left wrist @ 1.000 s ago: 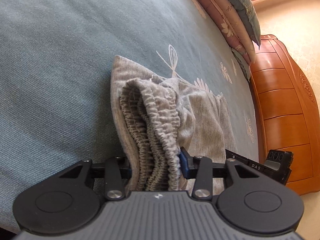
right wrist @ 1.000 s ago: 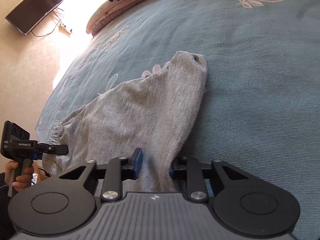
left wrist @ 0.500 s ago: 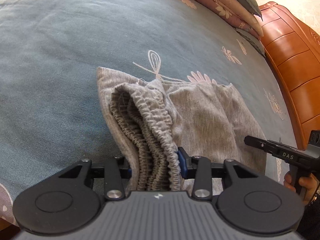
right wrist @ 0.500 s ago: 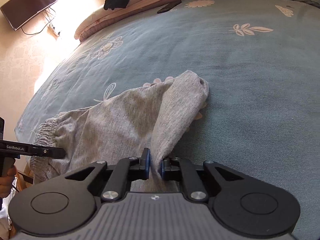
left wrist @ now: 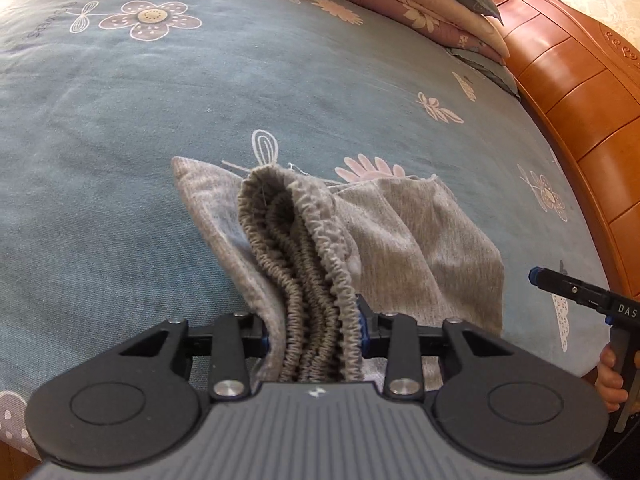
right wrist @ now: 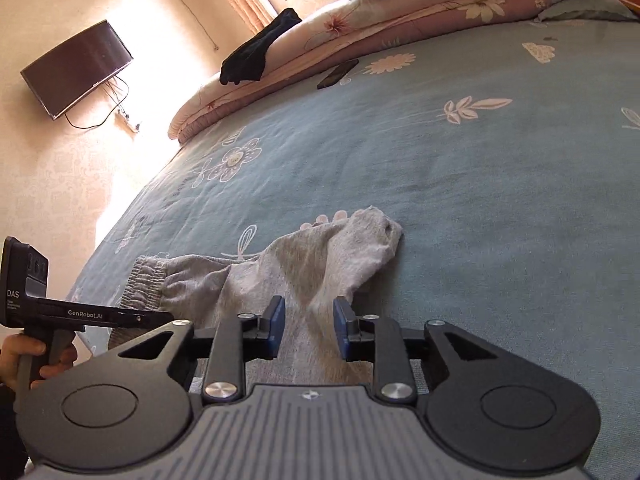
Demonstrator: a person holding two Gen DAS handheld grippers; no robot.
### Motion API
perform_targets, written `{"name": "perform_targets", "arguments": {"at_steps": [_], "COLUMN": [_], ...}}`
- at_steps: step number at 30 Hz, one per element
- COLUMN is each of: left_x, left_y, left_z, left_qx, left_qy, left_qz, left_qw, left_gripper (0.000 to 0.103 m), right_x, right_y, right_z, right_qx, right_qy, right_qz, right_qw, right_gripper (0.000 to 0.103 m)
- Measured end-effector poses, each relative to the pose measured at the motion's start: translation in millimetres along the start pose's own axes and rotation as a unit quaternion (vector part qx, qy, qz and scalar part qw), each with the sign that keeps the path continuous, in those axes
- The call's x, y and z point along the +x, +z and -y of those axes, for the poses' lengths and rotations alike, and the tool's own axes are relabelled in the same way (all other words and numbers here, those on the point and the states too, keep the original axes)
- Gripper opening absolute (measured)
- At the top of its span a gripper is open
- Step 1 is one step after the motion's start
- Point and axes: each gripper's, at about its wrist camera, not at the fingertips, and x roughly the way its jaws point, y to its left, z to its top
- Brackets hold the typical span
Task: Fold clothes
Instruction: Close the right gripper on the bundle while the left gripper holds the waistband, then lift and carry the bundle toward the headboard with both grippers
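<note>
Both ends now differ: right gripper (right wrist: 307, 326) jaws just parted, cloth slack between unpressed pads; left gripper (left wrist: 313, 330) clamped on grey trousers (left wrist: 416, 240) waistband at 6 o'clock on bed (left wrist: 200, 92); fold laid, probably.

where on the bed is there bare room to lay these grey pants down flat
Most of the blue bedspread is bare: the wide stretch between the grey pants and the folded quilts, and all to the pants' right. Crowded only along the quilts, where a phone and black garment lie.
</note>
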Motion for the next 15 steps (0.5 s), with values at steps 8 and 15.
{"name": "perform_targets", "arguments": {"at_steps": [8, 15], "left_x": [9, 14], "left_y": [-6, -6], "left_z": [-20, -36], "left_qx": [-0.027, -0.053], "left_qy": [-0.008, -0.025], "left_qz": [-0.011, -0.020], "left_qw": [0.9995, 0.9981], "left_gripper": [0.035, 0.036], "right_x": [56, 130], "right_y": [2, 11], "right_z": [55, 42], "right_qx": [0.057, 0.050], "right_qy": [0.085, 0.185], "right_qz": [-0.069, -0.133], "right_qw": [0.992, 0.972], "right_gripper": [0.070, 0.072]}}
